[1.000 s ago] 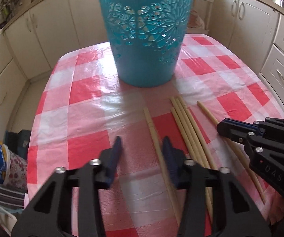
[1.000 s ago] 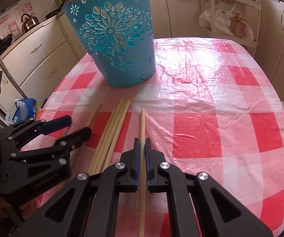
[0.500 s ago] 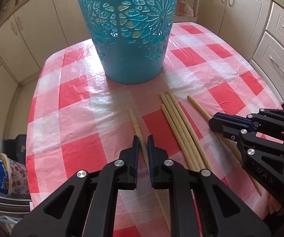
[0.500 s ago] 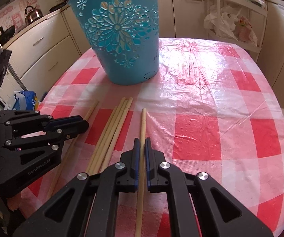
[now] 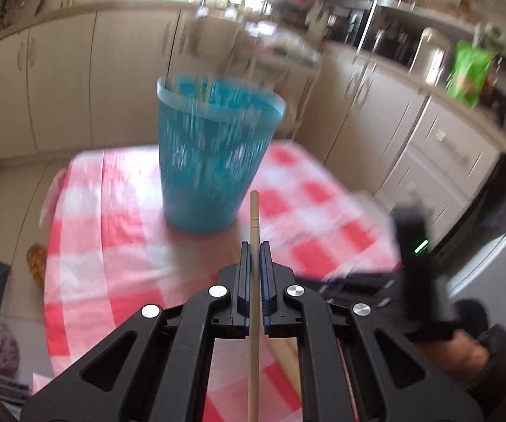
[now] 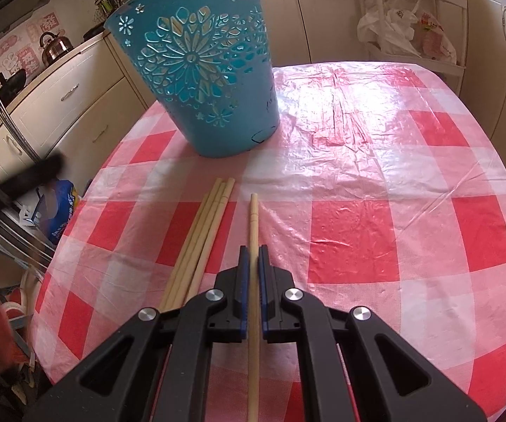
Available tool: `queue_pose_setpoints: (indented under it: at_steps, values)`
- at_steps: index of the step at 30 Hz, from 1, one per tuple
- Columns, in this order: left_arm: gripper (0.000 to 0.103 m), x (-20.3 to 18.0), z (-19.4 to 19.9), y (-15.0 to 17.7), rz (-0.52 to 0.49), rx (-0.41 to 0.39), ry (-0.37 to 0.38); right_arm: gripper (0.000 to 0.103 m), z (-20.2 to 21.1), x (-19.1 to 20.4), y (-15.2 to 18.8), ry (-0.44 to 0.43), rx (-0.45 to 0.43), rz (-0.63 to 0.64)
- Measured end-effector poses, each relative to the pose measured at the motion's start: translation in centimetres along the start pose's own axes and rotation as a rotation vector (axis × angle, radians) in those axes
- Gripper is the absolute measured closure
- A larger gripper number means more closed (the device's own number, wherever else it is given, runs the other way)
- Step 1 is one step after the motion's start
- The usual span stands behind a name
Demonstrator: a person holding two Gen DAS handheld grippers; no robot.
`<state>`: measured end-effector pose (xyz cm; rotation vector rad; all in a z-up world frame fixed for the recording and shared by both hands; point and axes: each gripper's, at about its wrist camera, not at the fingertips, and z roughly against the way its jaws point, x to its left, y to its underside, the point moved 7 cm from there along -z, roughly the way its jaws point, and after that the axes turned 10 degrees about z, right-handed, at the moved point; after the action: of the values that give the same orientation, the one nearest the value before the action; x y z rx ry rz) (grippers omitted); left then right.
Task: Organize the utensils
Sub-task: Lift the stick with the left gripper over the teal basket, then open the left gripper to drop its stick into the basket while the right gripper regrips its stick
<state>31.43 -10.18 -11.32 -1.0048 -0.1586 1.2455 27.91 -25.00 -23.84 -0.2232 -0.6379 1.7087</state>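
My left gripper (image 5: 254, 246) is shut on a wooden chopstick (image 5: 254, 218) and holds it in the air, its tip pointing at the base of the teal perforated basket (image 5: 214, 154); this view is blurred. My right gripper (image 6: 252, 251) is shut on another chopstick (image 6: 253, 218), low over the red-and-white checked tablecloth (image 6: 376, 183). A bundle of three chopsticks (image 6: 211, 218) lies on the cloth just left of it. The basket (image 6: 211, 77) stands upright beyond them.
The right gripper's black body (image 5: 411, 281) and the hand holding it show at the lower right of the left wrist view. Cream kitchen cabinets (image 6: 59, 105) surround the table. Bags (image 6: 56, 207) lie on the floor off the table's left edge.
My left gripper closed on a chopstick and has lifted it off the table, rising and tilting up. My right gripper stays shut on its chopstick, almost still.
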Motion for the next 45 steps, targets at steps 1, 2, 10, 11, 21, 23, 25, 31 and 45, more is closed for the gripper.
queue_pose_setpoints:
  at_steps: [1, 2, 10, 11, 21, 23, 25, 31, 45]
  values:
    - [0.098, -0.3, 1.0, -1.3, 0.006, -0.045, 0.018, 0.097, 0.0, 0.0, 0.0, -0.002, -0.001, -0.004]
    - [0.098, -0.5, 2.1, -3.1, 0.017, -0.101, 0.040, 0.097, 0.0, -0.1, 0.0, -0.002, -0.001, -0.005]
    - [0.098, -2.3, 2.7, -15.2, 0.073, -0.367, 0.088, 0.097, 0.0, -0.1, -0.1, -0.007, -0.001, -0.009]
    - [0.098, -2.7, 2.1, -16.4, 0.072, -0.386, 0.085, 0.097, 0.0, -0.1, -0.1, -0.009, -0.001, -0.011]
    - [0.098, -2.3, -4.1, -23.0, 0.072, -0.512, -0.080, 0.097, 0.0, -0.3, -0.1, -0.020, -0.002, -0.018]
    - [0.098, -1.5, -5.0, -22.5, 0.079, -0.492, -0.103, 0.097, 0.0, -0.3, -0.1, -0.019, -0.001, -0.017]
    - [0.098, -0.9, -5.5, -22.0, 0.082, -0.475, -0.112, 0.097, 0.0, -0.2, -0.1, -0.018, 0.000, -0.014]
    - [0.098, 0.4, -6.9, -19.7, 0.040, -0.412, -0.156, 0.097, 0.0, -0.1, -0.1, -0.013, 0.002, -0.009]
    - [0.065, 2.9, -4.4, -14.5, 0.097, -0.354, -0.145, 0.086, 0.0, 0.4, -0.2, -0.028, 0.002, 0.022]
